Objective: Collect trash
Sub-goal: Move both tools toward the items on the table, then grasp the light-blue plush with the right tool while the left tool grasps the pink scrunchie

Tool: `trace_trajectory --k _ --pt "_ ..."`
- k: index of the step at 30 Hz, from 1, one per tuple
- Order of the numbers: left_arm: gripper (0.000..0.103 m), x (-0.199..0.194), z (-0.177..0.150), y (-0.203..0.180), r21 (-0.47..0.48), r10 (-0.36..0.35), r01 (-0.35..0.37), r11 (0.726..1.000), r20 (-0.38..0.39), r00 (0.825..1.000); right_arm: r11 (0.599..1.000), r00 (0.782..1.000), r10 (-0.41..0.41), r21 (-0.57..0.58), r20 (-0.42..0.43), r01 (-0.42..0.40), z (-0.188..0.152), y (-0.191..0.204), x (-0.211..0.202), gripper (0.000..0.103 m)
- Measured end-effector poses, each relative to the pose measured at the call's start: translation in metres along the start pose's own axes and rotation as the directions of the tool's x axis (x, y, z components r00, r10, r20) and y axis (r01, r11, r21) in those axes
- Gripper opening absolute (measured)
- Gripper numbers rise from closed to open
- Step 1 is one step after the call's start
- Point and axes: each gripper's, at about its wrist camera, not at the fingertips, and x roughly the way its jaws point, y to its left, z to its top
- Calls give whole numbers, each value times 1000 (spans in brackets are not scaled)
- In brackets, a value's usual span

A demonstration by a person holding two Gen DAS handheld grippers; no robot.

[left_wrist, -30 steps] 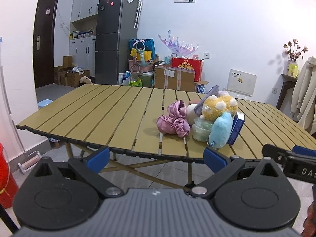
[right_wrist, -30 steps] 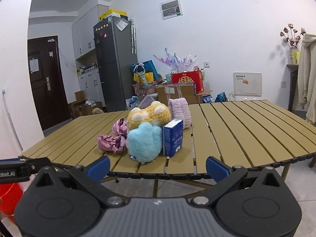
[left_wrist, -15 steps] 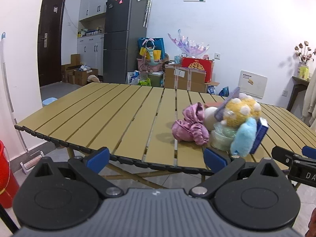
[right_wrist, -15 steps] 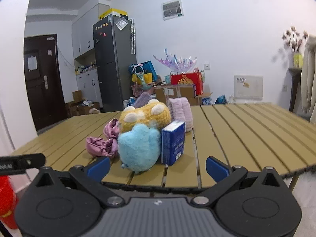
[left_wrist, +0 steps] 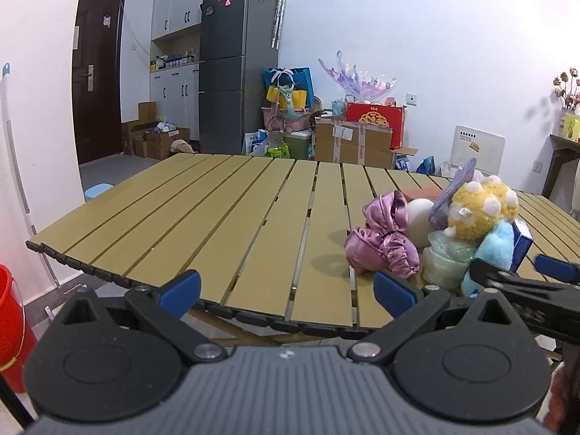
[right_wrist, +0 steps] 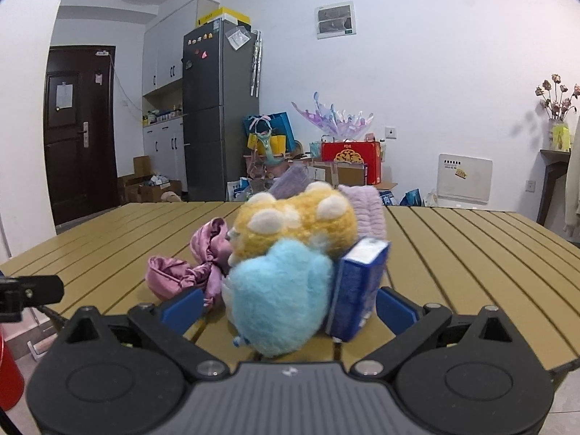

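Observation:
A pile sits near the front edge of the slatted table (left_wrist: pixel 224 224): a pink satin cloth (left_wrist: pixel 380 243), a white ball (left_wrist: pixel 420 217), a yellow plush (right_wrist: pixel 293 224), a light blue plush (right_wrist: pixel 279 290), a blue box (right_wrist: pixel 359 282) and crinkled greenish plastic (left_wrist: pixel 446 257). My right gripper (right_wrist: pixel 289 308) has its jaws wide and closing, with the light blue plush and the blue box between the fingers; I see no pad pressing on them. My left gripper (left_wrist: pixel 286 290) is open over the table edge, left of the pile, with nothing between its fingers.
A red bucket (left_wrist: pixel 11 326) stands on the floor at the left. Behind the table are a grey fridge (left_wrist: pixel 235 65), cardboard boxes (left_wrist: pixel 351 141) and bags. The right gripper's finger (left_wrist: pixel 525 279) shows at the right of the left wrist view.
Both grippers have come closer to the table. The pile now fills the right wrist view, and the blue plush and box have come between the right fingers. In the left view the pile has slid right.

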Motion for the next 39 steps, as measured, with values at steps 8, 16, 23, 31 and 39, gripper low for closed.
trace_trajectory --k 8,16,23,31,39 --pt "103 9 -9 7 -3 8 -8 1000 -37 999 999 998 -51 3 -29 51 -4 11 41 69" --pt "103 6 -10 6 -9 5 -5 1000 -31 1000 998 998 -37 39 -51 39 -6 5 57 36" --pt "103 5 -11 4 -3 4 -4 1000 -31 1000 998 999 -18 53 -33 20 -4 0 52 34" --pt "103 5 -10 5 -9 6 -6 1000 -28 1000 996 1000 -1 86 5 1 -2 -7 40 33" --pt "103 4 -8 0 -8 -3 3 1000 -25 1000 995 999 10 98 52 -16 4 -17 23 33"
